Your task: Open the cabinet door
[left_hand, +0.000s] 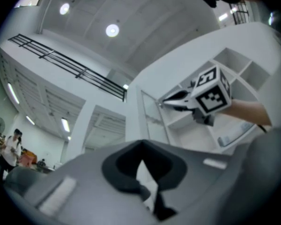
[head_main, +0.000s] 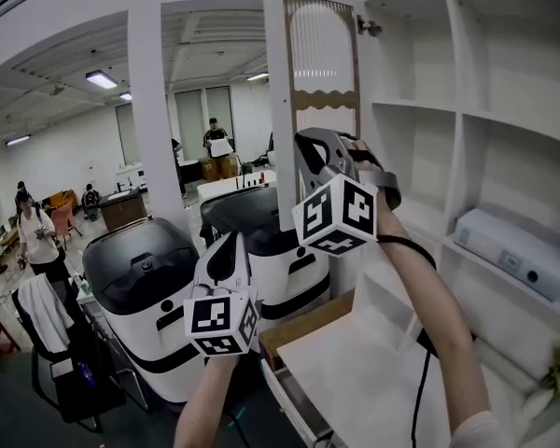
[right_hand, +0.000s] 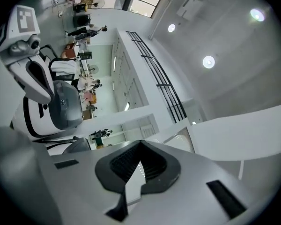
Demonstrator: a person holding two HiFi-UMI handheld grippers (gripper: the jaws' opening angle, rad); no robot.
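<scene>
You have the tall wood-framed, ribbed-glass cabinet door (head_main: 322,63) swung open towards you, long axis vertical, at the left edge of the white open-shelved cabinet (head_main: 467,110), one shelf carrying a white box-shaped device (head_main: 513,248); right tongs (head_main: 308,147) together, empty, just beside the door's lower part; left tongs (head_main: 229,245) together, lower left.

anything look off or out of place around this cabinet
Nothing looks spilled or damaged. The cabinet door stands swung out, edge toward the camera. Low down, what seems to be a drawer is pulled out. A white device sits squarely on its shelf.
</scene>
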